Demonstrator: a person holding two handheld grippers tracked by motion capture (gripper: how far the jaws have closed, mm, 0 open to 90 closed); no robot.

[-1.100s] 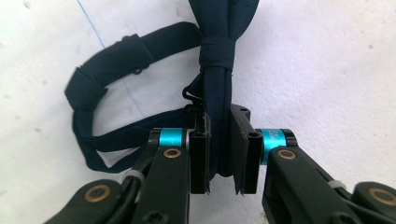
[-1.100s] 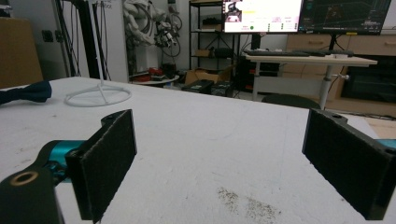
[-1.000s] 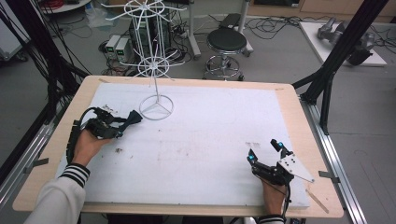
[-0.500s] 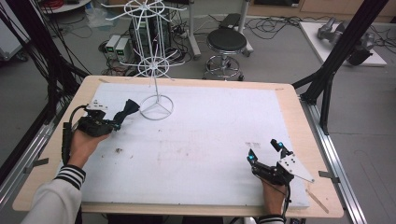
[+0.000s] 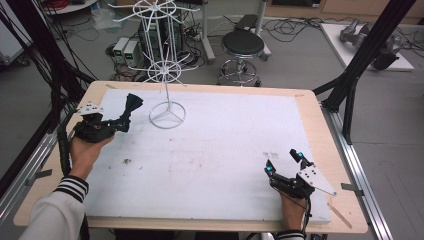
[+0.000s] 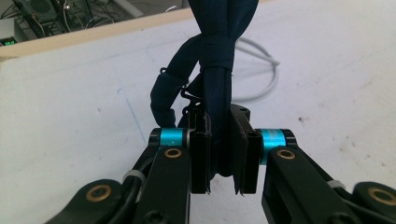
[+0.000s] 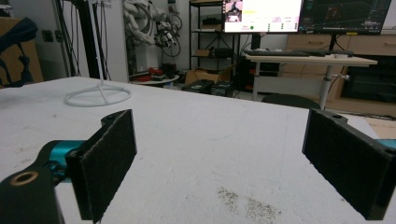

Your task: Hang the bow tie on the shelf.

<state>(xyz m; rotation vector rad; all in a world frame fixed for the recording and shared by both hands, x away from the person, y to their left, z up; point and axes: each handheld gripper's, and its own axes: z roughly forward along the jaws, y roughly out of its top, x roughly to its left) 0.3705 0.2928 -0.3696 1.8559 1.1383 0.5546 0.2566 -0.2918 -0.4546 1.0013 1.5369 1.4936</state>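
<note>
In the high view my left gripper (image 5: 119, 125) is at the table's far left, shut on a dark navy fabric bow (image 5: 132, 105). The bow sticks out past the jaws toward the white wire rack (image 5: 167, 114). In the left gripper view the gripper (image 6: 223, 140) pinches the bow's (image 6: 217, 56) knotted strap, with the rack's base ring (image 6: 261, 79) just behind it. My right gripper (image 5: 283, 162) rests open at the front right. Nothing sits between its pads (image 7: 107, 158) in the right gripper view.
The table's white mat (image 5: 225, 150) carries a few dark smudges (image 5: 127, 161) and crumbs (image 7: 243, 200). The rack's base (image 7: 98, 96) stands far across the mat from the right gripper. A stool (image 5: 242, 45) and cables lie on the floor beyond the far edge.
My left gripper has drawn back to the left and swung its jaws up toward the rack, carrying the bow off the mat. The right gripper has stayed still.
</note>
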